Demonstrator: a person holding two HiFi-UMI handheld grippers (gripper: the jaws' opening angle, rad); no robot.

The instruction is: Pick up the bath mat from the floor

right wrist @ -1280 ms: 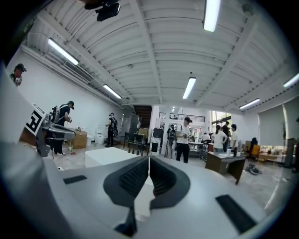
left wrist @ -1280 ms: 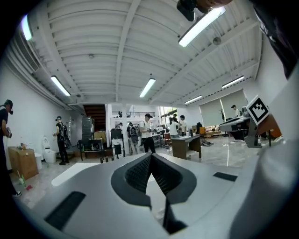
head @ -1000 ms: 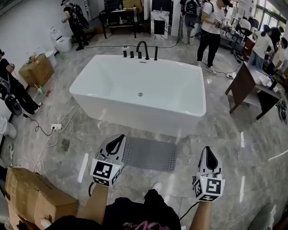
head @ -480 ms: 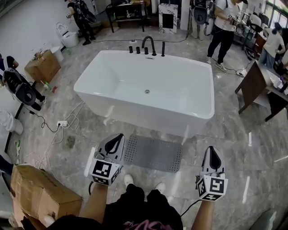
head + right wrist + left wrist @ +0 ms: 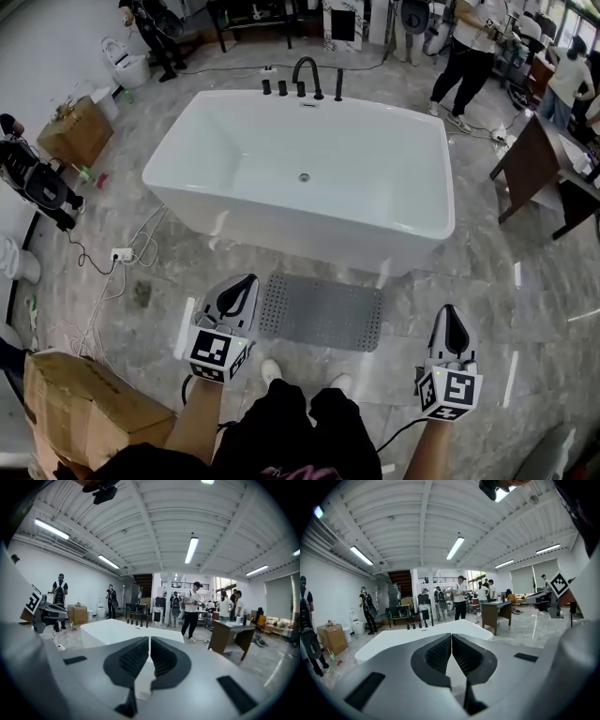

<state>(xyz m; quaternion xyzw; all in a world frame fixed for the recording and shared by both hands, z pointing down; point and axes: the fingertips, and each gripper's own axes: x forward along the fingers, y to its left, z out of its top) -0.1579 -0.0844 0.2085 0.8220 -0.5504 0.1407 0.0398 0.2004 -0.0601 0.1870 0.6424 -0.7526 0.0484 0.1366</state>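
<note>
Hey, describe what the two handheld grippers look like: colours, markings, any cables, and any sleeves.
Both the left gripper and the right gripper have pale grey, tapered bodies with black ribbed pads inside. Each carries a white cube printed with black square markers at its rear. A black cable trails from the right one. The forearms are bare, with no sleeves.

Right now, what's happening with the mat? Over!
Left gripper shut, empty. Right gripper shut, empty. Mat flat on floor by tub, not yet gripped. Nothing on it.
</note>
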